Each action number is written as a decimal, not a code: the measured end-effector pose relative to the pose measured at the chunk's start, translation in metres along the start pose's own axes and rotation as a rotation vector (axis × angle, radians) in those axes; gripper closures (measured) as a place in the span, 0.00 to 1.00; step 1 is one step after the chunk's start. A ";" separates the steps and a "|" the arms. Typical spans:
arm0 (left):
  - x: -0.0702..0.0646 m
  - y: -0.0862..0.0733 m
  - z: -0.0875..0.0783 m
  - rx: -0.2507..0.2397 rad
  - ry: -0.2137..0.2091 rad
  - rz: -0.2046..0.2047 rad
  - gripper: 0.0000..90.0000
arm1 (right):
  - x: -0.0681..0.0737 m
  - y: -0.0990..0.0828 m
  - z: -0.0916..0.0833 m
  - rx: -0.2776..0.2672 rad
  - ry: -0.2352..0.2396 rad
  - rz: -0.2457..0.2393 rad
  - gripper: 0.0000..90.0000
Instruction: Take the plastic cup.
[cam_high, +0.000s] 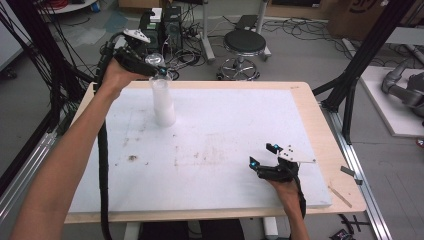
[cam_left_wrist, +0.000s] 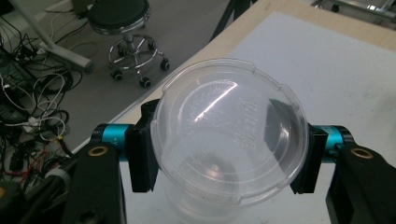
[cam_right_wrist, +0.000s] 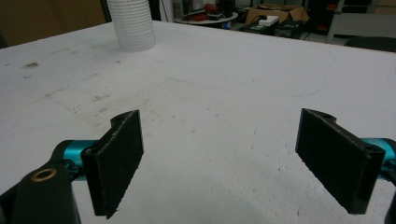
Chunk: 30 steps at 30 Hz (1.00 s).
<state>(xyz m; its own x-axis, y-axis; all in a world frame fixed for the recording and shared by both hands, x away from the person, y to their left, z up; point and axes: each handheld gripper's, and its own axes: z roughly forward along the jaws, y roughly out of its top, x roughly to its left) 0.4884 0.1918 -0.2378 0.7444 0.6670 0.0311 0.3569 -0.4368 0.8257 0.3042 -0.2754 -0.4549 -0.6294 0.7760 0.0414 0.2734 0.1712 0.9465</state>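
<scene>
The left gripper (cam_left_wrist: 224, 161) clamped a clear round plastic lid (cam_left_wrist: 229, 131) above the tall white cup stack (cam_high: 163, 102); the right gripper (cam_right_wrist: 233, 161) rested wide apart, empty, on the white board (cam_right_wrist: 224, 84).

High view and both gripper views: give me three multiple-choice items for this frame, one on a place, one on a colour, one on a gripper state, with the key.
1. Where does the stack of white cups stand on the white board?
A. far left part
B. near right corner
C. centre

2. What colour is the lid held by the left gripper?
A. red
B. clear
C. black

3. How is the right gripper?
A. shut on a cup
B. shut on a lid
C. open and empty

Key: 1 A, the high view shows the stack far left, under the left gripper. 2 B, the table shows through the lid. 3 C, its jaws stand wide apart with bare board between.
</scene>
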 end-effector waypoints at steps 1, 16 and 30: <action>-0.001 0.004 -0.004 -0.006 0.005 0.002 0.44 | 0.000 0.000 0.000 0.000 -0.001 0.001 0.17; -0.005 0.015 -0.037 -0.068 0.004 0.006 0.44 | 0.000 0.000 0.000 -0.001 0.001 0.000 0.17; -0.053 -0.039 -0.064 -0.229 -0.193 0.052 0.45 | 0.000 0.000 0.000 0.004 0.003 0.003 0.17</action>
<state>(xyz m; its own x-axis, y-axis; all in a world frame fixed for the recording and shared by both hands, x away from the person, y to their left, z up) 0.3987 0.2117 -0.2356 0.8595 0.5109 -0.0130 0.1957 -0.3055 0.9319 0.3046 -0.2757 -0.4549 -0.6309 0.7745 0.0456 0.2787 0.1713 0.9450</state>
